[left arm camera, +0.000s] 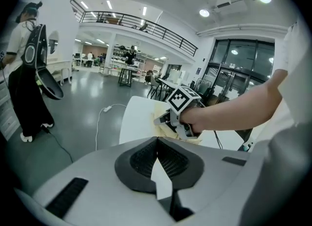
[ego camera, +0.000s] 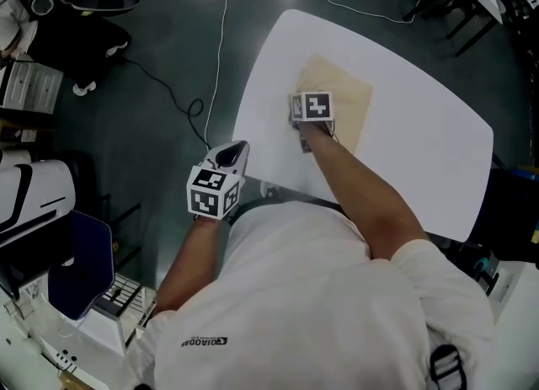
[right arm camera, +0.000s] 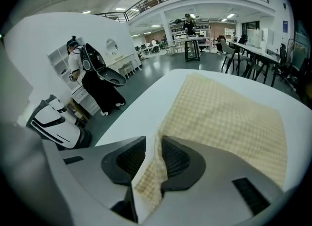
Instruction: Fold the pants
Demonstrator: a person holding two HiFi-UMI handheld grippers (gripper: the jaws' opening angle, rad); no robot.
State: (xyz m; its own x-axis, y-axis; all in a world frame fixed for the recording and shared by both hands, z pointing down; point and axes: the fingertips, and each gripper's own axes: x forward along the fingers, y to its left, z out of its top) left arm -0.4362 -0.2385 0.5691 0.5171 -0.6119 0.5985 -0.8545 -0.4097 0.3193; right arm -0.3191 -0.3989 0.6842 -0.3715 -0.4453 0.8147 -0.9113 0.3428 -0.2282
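Currently I count one pants (right arm camera: 229, 117) (tan check, folded flat), one tabletop (ego camera: 421, 144); left tongs (left arm camera: 157, 144) clenched empty, right tongs (right arm camera: 153, 142) released astride its edge.

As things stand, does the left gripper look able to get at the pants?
Probably yes: the left gripper hangs by the table edge, only bare table between it and the pants; the right gripper occupies just their near edge.

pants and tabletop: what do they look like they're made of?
Pants: looks like a light woven fabric, tan with a fine check, matte. It lies limp and flat, and a thin fold of it stands between the right gripper's jaws. Tabletop: white, smooth, hard-looking, with a faint sheen. Probably laminate or painted board; I can't tell which.
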